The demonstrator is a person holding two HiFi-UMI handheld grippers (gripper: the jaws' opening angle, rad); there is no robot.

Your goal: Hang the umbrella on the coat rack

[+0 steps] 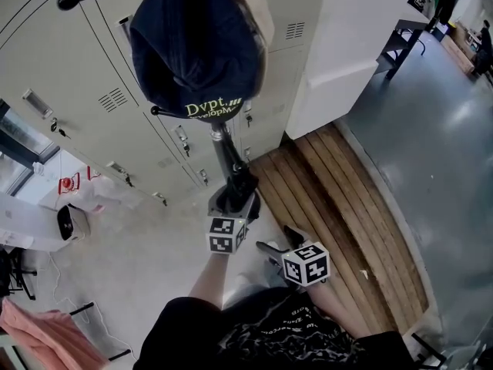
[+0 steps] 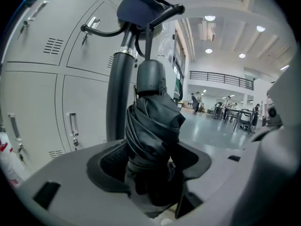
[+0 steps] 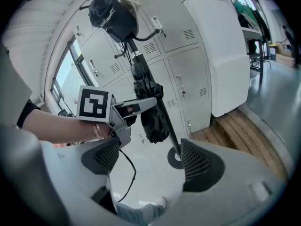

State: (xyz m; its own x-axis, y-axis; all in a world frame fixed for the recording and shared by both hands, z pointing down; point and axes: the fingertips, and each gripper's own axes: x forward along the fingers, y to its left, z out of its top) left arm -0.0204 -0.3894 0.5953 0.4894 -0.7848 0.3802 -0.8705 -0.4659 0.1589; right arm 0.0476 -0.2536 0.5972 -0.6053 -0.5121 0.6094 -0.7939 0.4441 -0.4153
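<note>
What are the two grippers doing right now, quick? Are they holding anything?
Left gripper: jaws closed on the folded black umbrella.
Right gripper: jaws open, holding nothing.

The left hand-held gripper (image 1: pixel 231 204) holds the umbrella (image 1: pixel 239 183) beside the coat rack (image 1: pixel 222 146).

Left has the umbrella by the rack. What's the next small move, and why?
Probably ease the left gripper down a touch, with its jaws shut on the umbrella: a thin strap seems to run up to the hook under the cap, but I can't tell it's seated.
</note>
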